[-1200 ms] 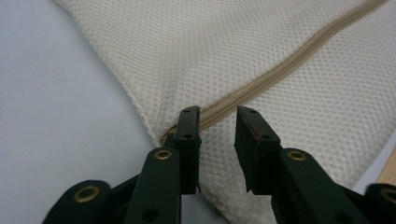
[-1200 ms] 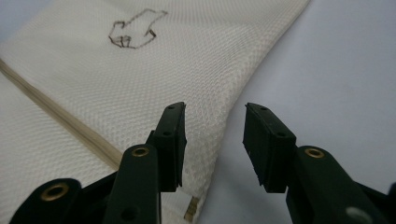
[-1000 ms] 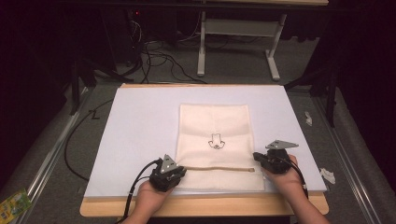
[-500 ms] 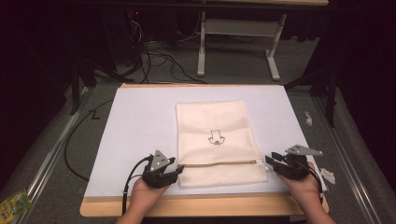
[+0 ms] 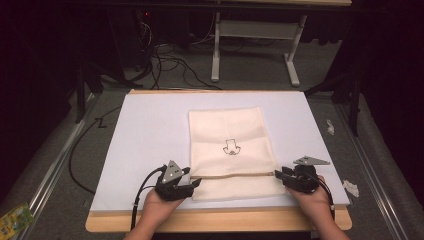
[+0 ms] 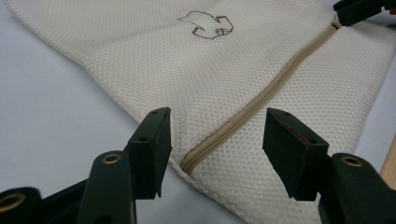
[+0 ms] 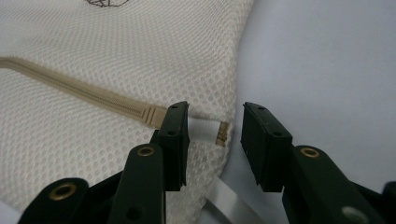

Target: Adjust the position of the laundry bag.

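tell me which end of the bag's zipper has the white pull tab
The end at the right gripper: a white tab sticks out between its jaws. The end at the left gripper has none.

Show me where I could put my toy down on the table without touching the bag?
Bare room lies left of the mesh bag, out to the table edge, and in a narrower strip on its right. A thin band runs past the bag's far edge. The near edge is crowded: the left gripper and right gripper sit at the two ends of the zipper.
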Available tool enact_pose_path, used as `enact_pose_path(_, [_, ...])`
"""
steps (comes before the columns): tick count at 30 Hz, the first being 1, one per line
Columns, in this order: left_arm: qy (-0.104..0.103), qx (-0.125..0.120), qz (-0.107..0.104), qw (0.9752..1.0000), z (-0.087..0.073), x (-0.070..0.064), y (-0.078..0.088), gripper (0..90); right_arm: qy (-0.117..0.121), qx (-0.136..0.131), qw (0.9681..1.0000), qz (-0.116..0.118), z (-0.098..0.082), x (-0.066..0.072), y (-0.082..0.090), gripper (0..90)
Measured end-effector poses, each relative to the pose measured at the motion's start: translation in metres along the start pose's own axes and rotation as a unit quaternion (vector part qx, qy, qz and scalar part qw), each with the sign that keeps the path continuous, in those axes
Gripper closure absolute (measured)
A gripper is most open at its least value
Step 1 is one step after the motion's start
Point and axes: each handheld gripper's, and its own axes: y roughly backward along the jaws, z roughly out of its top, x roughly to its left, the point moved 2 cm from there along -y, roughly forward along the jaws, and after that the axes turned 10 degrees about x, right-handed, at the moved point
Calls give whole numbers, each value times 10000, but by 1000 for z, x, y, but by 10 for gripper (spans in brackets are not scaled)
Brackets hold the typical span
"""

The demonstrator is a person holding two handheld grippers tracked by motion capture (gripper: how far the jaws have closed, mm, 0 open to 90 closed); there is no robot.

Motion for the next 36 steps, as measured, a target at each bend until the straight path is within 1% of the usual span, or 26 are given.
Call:
enact_pose_path(1, [0,0,0,10000,0,0,0,426,44,12,10000,12,-1,1,1,619])
enact_pose_path(3, [6,-85,21,10000,0,-1,2,426,246,-16,9997,-53,-4,4,1,614])
enact_pose_path(5, [17,-124,26,9999,1,-1,2,429,313,15,9995,-72,-4,5,1,624])
enact_pose_path(7, [98,-155,-19,9998,1,-1,2,442,242,26,9997,22,-3,3,0,657])
enact_pose_path(9, [92,-152,-5,9998,1,-1,0,449,16,35,9996,280,-1,-3,0,679])
enact_pose_path(11, [106,-144,-6,9998,2,-1,-1,460,-114,19,9990,440,0,-7,0,692])
enact_pose_path(12, [108,-152,-10,9998,2,-1,-1,464,-146,6,9989,451,0,-7,0,692])
enact_pose_path(13, [114,-163,-12,9998,2,-1,-1,465,-122,-14,9990,431,1,-7,0,691])
enact_pose_path(15, [129,-183,-28,9997,2,-1,0,468,-40,-8,9996,288,2,-4,-1,690])
enact_pose_path(16, [129,-183,-28,9997,2,-1,0,468,-40,-8,9996,288,2,-4,-1,690])
enact_pose_path(19, [183,-198,-38,9996,2,0,1,468,44,9,9999,161,2,-1,-2,689])
enact_pose_path(21, [213,-192,-67,9996,2,0,1,468,80,30,9999,141,1,0,-2,705])
enact_pose_path(22, [209,-195,-82,9996,2,0,1,466,128,52,9998,124,2,1,-2,727])
enact_pose_path(24, [171,-197,-80,9996,1,0,1,464,203,123,9996,135,2,3,-1,772])
enact_pose_path(25, [139,-180,-68,9997,1,-1,0,463,281,128,9995,108,2,4,-1,793])
enact_pose_path(28, [142,-136,-75,9998,2,-1,0,464,429,133,9990,91,1,7,0,835])
enact_pose_path(30, [157,-119,-83,9998,2,-1,0,465,426,130,9989,159,1,7,2,844])
enact_pose_path(32, [184,-75,-114,9997,3,-2,1,465,516,91,9985,177,1,9,5,846])
enact_pose_path(35, [214,-100,-155,9996,5,-2,2,472,599,-27,9978,276,0,13,11,847])
enact_pose_path(36, [216,-121,-172,9995,6,-3,3,472,599,-27,9978,276,0,13,11,847])
